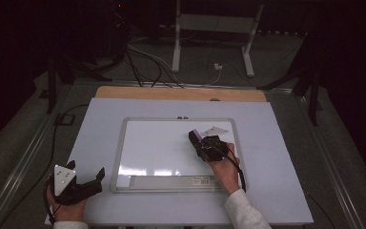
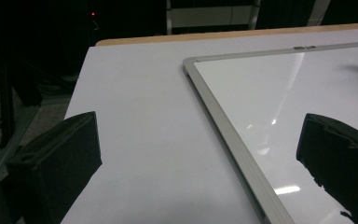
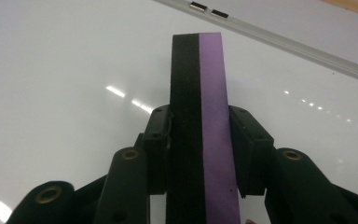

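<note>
One eraser [image 3: 200,126], one whiteboard [image 1: 124,143]

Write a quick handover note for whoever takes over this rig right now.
Right gripper: fingers shut on the purple-and-black eraser, held over the upper right of the whiteboard.
Left gripper: open, holding nothing, resting on the table beside the board's lower left corner.
Done: eraser picked up.
Board surface looks clean in all views; no marks visible.
Left: probably wipe if needed, then set the eraser down.
</note>
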Action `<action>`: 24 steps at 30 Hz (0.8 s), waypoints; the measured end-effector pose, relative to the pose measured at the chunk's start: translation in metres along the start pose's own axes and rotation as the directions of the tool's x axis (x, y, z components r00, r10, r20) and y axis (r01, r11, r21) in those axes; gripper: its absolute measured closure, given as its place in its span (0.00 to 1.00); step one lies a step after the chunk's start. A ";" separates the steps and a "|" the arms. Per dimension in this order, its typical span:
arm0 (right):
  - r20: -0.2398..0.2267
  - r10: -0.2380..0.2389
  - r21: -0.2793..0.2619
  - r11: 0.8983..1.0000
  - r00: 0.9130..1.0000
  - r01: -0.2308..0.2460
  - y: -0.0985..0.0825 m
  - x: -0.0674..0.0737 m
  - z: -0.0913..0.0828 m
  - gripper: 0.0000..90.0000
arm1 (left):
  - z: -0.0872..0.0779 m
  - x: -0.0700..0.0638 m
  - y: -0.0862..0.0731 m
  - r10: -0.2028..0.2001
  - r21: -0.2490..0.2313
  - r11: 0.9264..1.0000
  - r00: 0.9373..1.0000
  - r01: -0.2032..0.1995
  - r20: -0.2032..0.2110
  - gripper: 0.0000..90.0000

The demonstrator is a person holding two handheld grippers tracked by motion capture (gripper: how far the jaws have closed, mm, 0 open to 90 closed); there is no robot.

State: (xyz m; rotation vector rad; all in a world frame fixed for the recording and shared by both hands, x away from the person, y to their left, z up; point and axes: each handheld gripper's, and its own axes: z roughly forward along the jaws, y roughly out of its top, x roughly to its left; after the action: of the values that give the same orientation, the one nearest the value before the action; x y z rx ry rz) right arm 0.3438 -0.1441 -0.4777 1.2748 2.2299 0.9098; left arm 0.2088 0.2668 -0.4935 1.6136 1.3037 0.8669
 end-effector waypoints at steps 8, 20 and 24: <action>-0.009 0.016 -0.039 0.999 1.000 -0.017 0.008 -0.001 -0.006 0.70 | 0.000 0.000 0.000 0.000 -0.001 1.000 1.000 0.000 0.000 0.01; -0.012 0.068 -0.070 0.995 0.998 -0.068 0.023 -0.009 -0.011 0.70 | 0.000 0.000 0.000 -0.002 -0.002 1.000 1.000 0.002 0.001 0.01; -0.018 0.096 -0.080 0.992 0.995 -0.097 0.028 -0.014 -0.012 0.70 | 0.000 0.000 0.000 -0.002 -0.001 1.000 1.000 0.002 0.001 0.01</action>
State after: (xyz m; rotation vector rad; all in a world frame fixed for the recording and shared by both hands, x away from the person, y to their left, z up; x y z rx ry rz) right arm 0.3602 -0.1502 -0.4494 1.3528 2.1347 1.0364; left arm 0.2089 0.2668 -0.4936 1.6119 1.3033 0.8652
